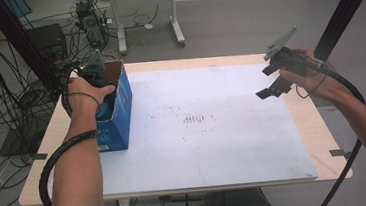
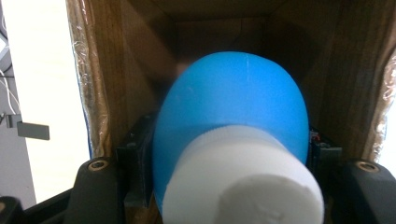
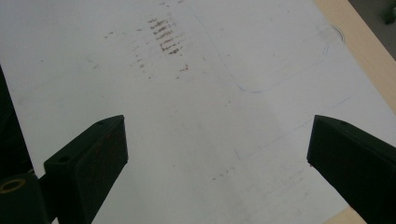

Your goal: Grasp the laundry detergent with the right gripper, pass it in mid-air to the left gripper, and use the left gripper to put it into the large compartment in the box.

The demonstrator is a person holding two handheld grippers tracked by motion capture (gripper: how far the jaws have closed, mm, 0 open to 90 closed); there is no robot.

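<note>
A blue rounded bottle [image 2: 233,102] with a white cap [image 2: 243,186] sits between the jaws of my left gripper [image 2: 229,154], which is shut on it. The bottle is inside an open cardboard box [image 2: 116,70] with brown inner walls. From the high view this box [image 1: 123,108] is blue outside and stands at the table's left edge. My left gripper [image 1: 101,92] reaches down into it and a bit of the blue bottle [image 1: 105,110] shows. My right gripper [image 1: 267,82] hangs above the table's right side, open with nothing between its jaws [image 3: 215,135].
A white board [image 1: 213,130] with faint brown smudges [image 3: 163,35] covers most of the wooden table [image 1: 318,121]. Cables and equipment lie on the floor at the left [image 1: 1,109]. Another table's legs [image 1: 177,28] stand beyond.
</note>
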